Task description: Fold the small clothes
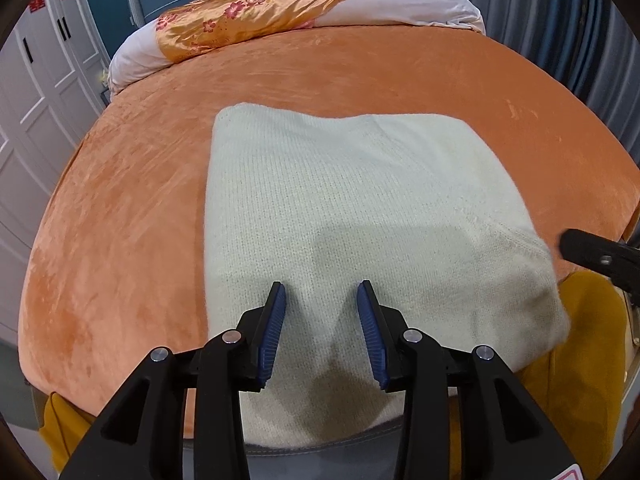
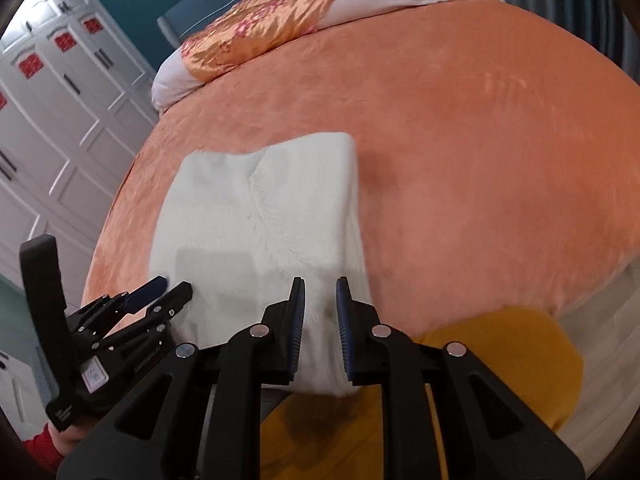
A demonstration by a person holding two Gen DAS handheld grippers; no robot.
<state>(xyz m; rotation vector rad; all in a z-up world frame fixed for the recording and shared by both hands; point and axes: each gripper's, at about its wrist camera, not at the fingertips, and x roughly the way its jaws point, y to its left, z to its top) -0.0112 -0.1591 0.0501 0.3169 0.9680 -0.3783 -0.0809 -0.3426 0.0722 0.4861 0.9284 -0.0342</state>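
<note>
Orange bed lies bare beyond folded sweater's far edge.

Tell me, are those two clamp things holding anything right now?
No. Both the left gripper and the right gripper have their jaws apart above the near edge of the folded white knit garment, gripping nothing.

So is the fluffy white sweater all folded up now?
Nearly. The cream knitted sweater already lies on the orange plush bedspread as a neat rectangle with no sleeves sticking out. The left gripper and right gripper are open over its near edge, holding nothing. Maybe one more fold or a tidy-up is left; I can't tell.
</note>
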